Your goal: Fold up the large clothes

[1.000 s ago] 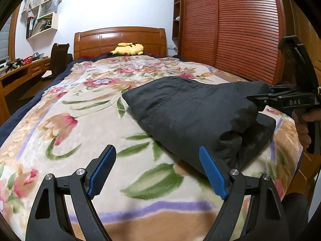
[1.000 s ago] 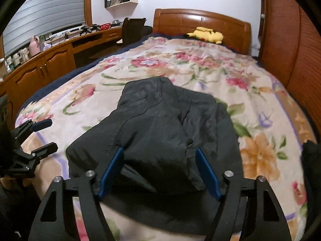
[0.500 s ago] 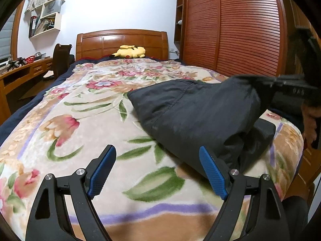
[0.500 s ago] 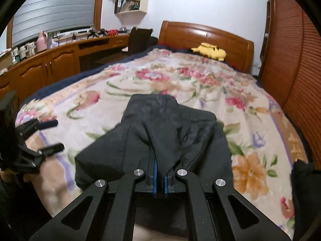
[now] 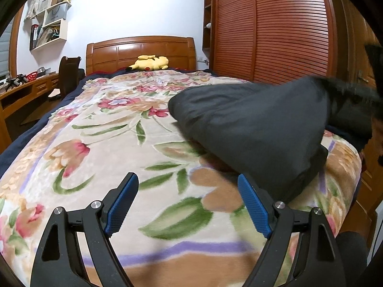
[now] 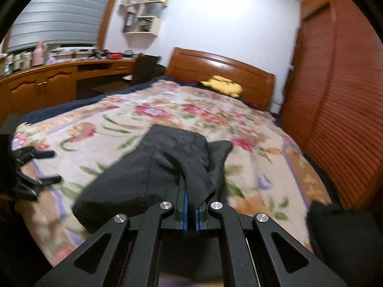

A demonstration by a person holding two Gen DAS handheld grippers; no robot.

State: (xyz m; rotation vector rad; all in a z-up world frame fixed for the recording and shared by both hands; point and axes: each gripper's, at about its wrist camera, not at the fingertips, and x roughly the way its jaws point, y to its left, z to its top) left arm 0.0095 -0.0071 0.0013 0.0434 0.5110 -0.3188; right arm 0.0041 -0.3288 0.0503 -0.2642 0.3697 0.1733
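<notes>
A folded dark grey garment (image 5: 253, 124) lies on the floral blanket (image 5: 100, 129) near the bed's foot, its right end lifted off the bed. My right gripper (image 6: 190, 205) is shut on that end of the garment (image 6: 167, 167), and the cloth hangs from its blue pads. In the left wrist view that gripper is a dark blur at the far right edge. My left gripper (image 5: 189, 205) stands open above the blanket, just left of the garment's near corner, with nothing between its fingers. The right wrist view shows the left gripper (image 6: 51, 166) at the left edge.
A yellow plush toy (image 5: 149, 63) lies by the wooden headboard (image 5: 141, 50). A slatted wooden wardrobe (image 5: 275, 28) runs along the right of the bed. A desk (image 6: 59, 81) and a dark chair (image 5: 69, 71) stand on the left. Another dark cloth (image 6: 340, 227) lies at the bed's right corner.
My right gripper went from open around the garment's end to shut on it, then lifted that end and swung it; the garment now tilts up. The left gripper stayed put.
</notes>
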